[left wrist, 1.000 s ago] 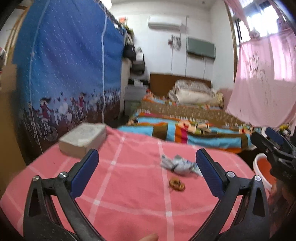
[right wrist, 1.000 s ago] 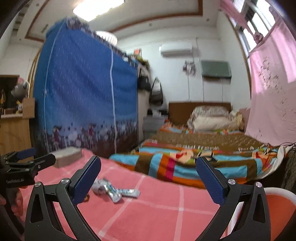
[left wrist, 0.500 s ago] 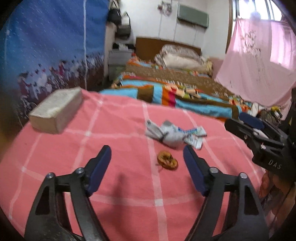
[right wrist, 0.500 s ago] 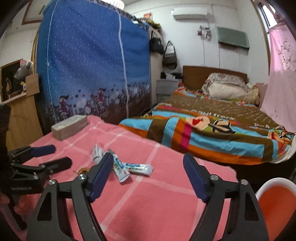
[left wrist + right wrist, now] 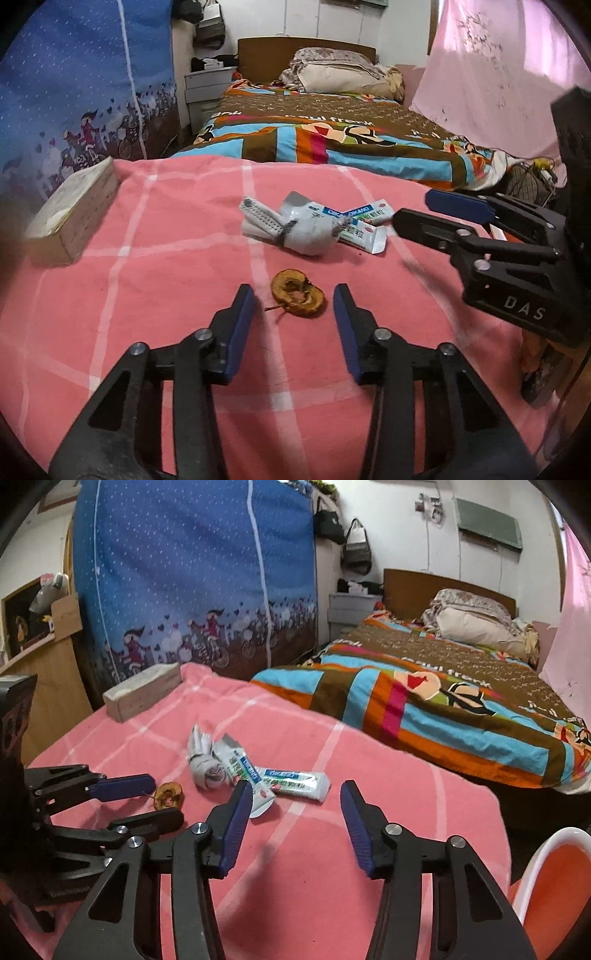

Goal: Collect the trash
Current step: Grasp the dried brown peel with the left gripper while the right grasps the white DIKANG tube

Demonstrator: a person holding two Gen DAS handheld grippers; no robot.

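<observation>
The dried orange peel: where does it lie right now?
In the left wrist view the dried orange peel lies on the pink blanket, just beyond the left gripper, nearer than the crumpled toothpaste tubes.

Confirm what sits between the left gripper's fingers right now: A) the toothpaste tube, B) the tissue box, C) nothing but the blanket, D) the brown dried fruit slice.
D: in the left wrist view the open left gripper brackets the brown dried fruit slice on the pink blanket, its fingers not yet touching it.
</observation>
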